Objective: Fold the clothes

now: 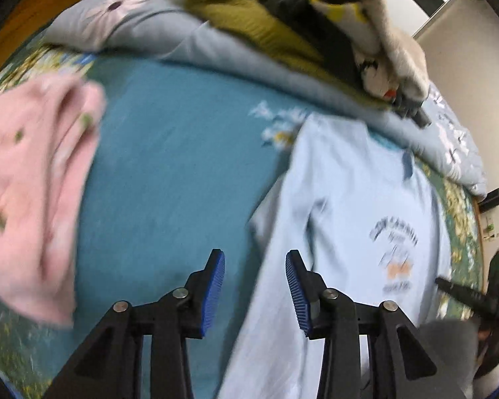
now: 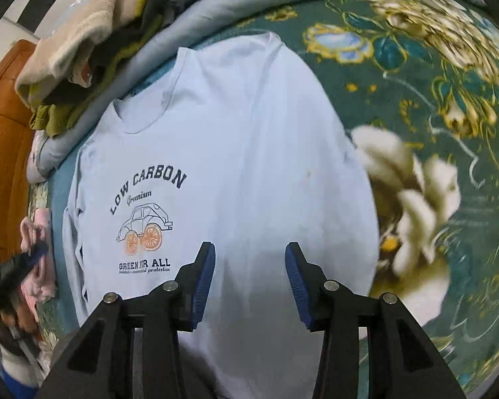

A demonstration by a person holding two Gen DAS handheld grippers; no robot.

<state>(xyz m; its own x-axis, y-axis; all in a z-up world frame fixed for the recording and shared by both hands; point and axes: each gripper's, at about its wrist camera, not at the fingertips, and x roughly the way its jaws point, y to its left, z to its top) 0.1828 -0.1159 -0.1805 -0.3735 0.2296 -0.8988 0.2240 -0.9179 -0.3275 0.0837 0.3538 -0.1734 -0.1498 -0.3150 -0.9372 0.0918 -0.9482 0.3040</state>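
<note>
A light blue long-sleeve shirt [image 2: 223, 153] printed "LOW CARBON" with a car lies flat, front up, on the bed; it also shows in the left wrist view [image 1: 359, 199]. My right gripper [image 2: 249, 286] is open and empty above the shirt's lower middle. My left gripper [image 1: 254, 294] is open and empty, hovering over the shirt's left sleeve edge and the teal sheet. A pink garment [image 1: 33, 179] lies to the left. The left gripper shows blurred at the left edge of the right wrist view [image 2: 33, 252].
A pile of clothes, olive green [image 1: 249, 20] and beige [image 1: 382, 26], rests on a grey-blue duvet [image 1: 216, 46] behind the shirt. The bed has a teal sheet [image 1: 169, 153] and a green floral cover [image 2: 432, 83]. An orange headboard [image 2: 6, 126] stands at the left.
</note>
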